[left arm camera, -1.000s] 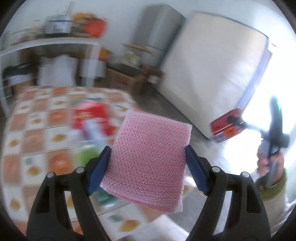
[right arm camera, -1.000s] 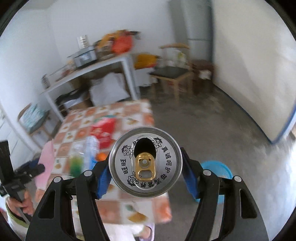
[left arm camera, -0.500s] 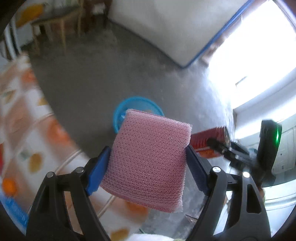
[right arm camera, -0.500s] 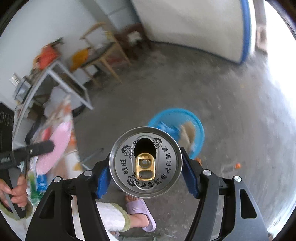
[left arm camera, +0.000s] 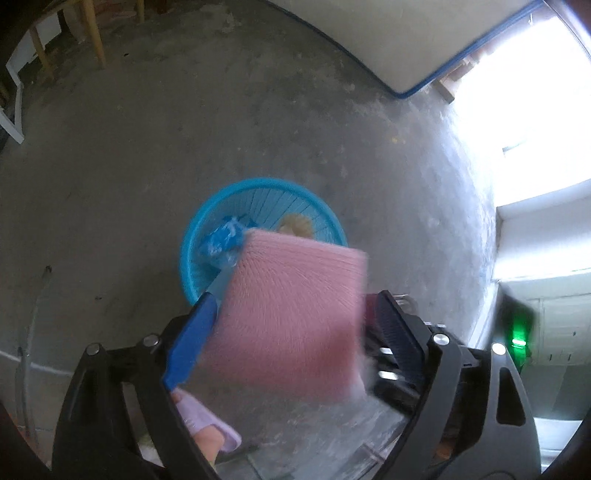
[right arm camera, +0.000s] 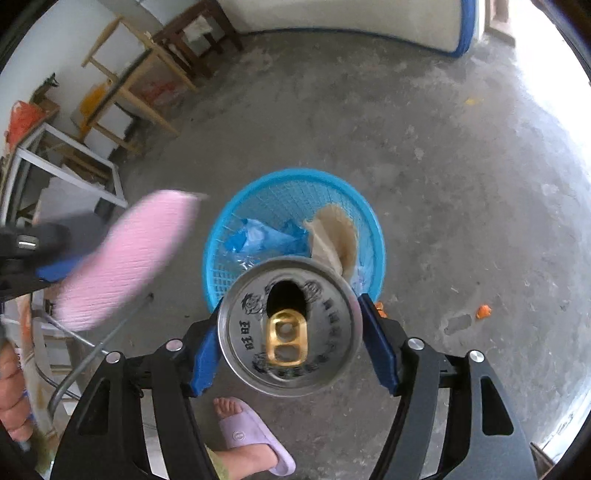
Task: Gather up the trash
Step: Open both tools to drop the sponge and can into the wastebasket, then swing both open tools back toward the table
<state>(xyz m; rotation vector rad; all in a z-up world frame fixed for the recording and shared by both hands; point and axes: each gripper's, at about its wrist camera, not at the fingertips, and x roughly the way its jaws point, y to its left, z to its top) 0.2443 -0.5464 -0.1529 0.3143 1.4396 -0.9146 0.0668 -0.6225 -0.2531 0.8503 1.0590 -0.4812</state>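
My left gripper (left arm camera: 291,332) is shut on a pink mesh sponge (left arm camera: 291,314), held above the near rim of a blue plastic basket (left arm camera: 258,192) on the concrete floor. The sponge also shows blurred in the right wrist view (right arm camera: 125,254), left of the basket (right arm camera: 280,181). My right gripper (right arm camera: 291,339) is shut on an opened silver drink can (right arm camera: 290,328), top facing the camera, held above the basket's near rim. The basket holds blue plastic film (right arm camera: 266,236) and a brown paper scrap (right arm camera: 332,236).
The person's foot in a purple slipper (right arm camera: 251,443) stands just in front of the basket. Wooden chairs (right arm camera: 133,92) and a white metal table frame (right arm camera: 66,170) are at the back left. A mattress (right arm camera: 351,14) leans on the far wall. Orange scraps (right arm camera: 483,311) lie on the floor.
Both grippers have swung away from the table and down toward the floor. The basket now sits larger and nearer under both grippers. Sponge and can stay gripped.
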